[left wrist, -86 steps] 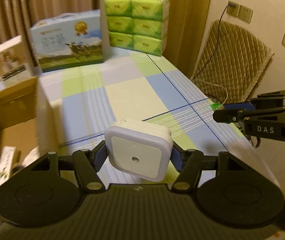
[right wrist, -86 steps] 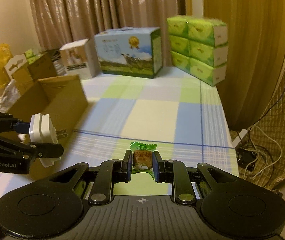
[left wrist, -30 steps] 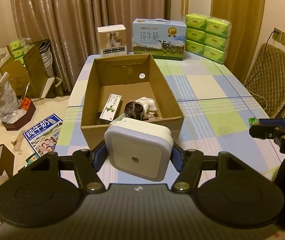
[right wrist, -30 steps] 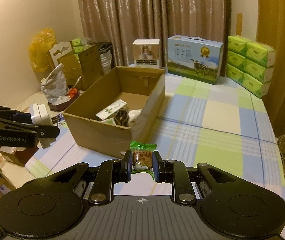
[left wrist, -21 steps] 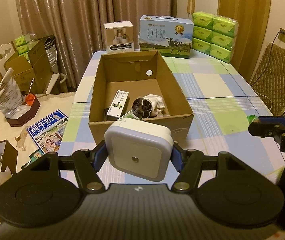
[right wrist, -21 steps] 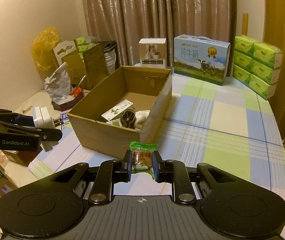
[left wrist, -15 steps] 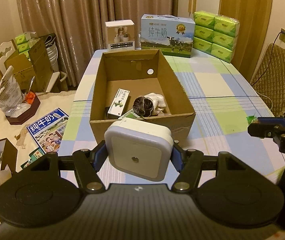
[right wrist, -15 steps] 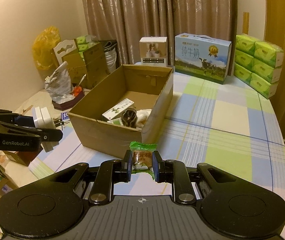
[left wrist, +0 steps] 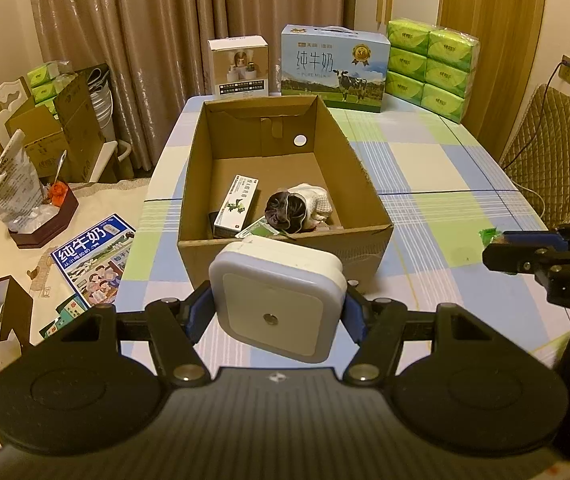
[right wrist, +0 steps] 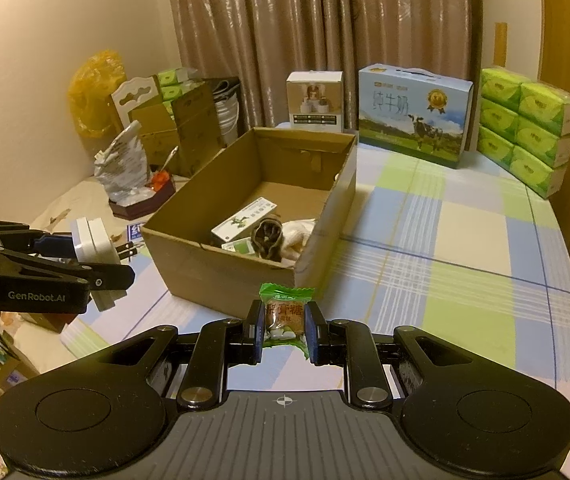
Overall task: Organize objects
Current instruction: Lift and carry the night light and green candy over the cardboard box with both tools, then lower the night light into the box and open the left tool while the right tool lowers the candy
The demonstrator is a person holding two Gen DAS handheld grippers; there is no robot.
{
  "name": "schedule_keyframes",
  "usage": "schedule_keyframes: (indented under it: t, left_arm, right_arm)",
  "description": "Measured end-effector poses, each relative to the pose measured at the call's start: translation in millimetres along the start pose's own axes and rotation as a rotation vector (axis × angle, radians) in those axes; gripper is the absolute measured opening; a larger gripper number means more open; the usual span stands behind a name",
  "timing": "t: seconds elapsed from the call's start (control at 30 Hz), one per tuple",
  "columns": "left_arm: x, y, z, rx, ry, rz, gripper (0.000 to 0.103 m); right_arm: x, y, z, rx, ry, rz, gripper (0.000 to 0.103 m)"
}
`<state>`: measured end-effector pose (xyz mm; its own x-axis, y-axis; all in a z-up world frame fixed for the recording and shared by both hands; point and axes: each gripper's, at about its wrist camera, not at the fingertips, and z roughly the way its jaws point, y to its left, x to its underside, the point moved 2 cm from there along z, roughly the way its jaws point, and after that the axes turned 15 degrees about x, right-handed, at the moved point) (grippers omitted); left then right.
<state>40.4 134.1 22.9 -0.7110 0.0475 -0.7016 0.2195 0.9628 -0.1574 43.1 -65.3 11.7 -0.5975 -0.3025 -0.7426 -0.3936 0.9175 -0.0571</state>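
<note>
Square white night light [left wrist: 276, 297], rounded corners, small round sensor on its face, clamped between the left gripper [left wrist: 277, 316] jaws, short of the cardboard box [left wrist: 285, 250] at 12 o'clock. From the right wrist only: 2 metal prongs on its back. Green-wrapped candy [right wrist: 285, 318] pinched in the right gripper [right wrist: 284, 330], box at 11 o'clock on the checked table [right wrist: 465, 248].

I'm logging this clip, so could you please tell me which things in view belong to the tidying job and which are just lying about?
Job:
night light in left gripper
candy in right gripper
cardboard box

Lying about:
milk carton
tissue packs
small white box
chair
</note>
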Motion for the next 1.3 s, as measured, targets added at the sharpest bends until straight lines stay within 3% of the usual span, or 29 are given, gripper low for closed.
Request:
schedule_keyframes:
  t: [0.53, 1.3]
  left_arm:
    - [-15.4, 16.7, 18.3, 0.009, 0.023, 0.013, 0.06]
    - [-71.2, 62.2, 67.4, 0.039, 0.096, 0.03, 0.06]
  right_arm:
    - [-24.1, 18.6, 25.7, -0.024, 0.008, -0.015, 0.018]
    - [-92.0, 40.5, 100.5, -0.053, 0.066, -0.04, 0.018]
